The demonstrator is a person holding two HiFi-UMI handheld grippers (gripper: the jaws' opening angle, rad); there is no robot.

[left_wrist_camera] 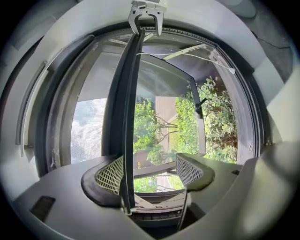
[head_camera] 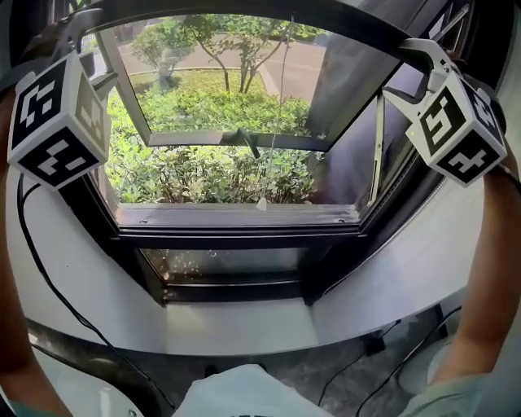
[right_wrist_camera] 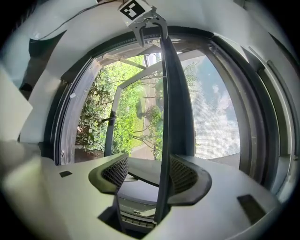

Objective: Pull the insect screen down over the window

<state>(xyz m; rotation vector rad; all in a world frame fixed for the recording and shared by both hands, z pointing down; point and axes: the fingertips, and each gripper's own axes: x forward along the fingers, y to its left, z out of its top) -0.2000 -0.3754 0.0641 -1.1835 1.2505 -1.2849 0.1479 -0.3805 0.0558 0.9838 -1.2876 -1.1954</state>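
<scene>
Your head camera shows both arms up high. The left gripper (head_camera: pixel 80 23) and the right gripper (head_camera: pixel 417 50) meet the dark pull bar (head_camera: pixel 244 8) at the very top of the window, one near each end. I think that is so the bar comes down level and does not jam. The glass pane (head_camera: pixel 220 81) is swung out over green bushes (head_camera: pixel 203 175). The sill (head_camera: pixel 236 216) is well below, so nearly the whole pull is left to do. In the left gripper view the tongs stand apart. The bar runs between them and leans on the left pad (left_wrist_camera: pixel 110 174), not squeezed, with the grey mesh (left_wrist_camera: pixel 89 126) beside it. In the right gripper view the tongs are apart too, with the bar against the right pad (right_wrist_camera: pixel 180 176). Below you are a pale, smooth ledge (head_camera: pixel 244 326) and a dark stone floor (head_camera: pixel 326 373).
</scene>
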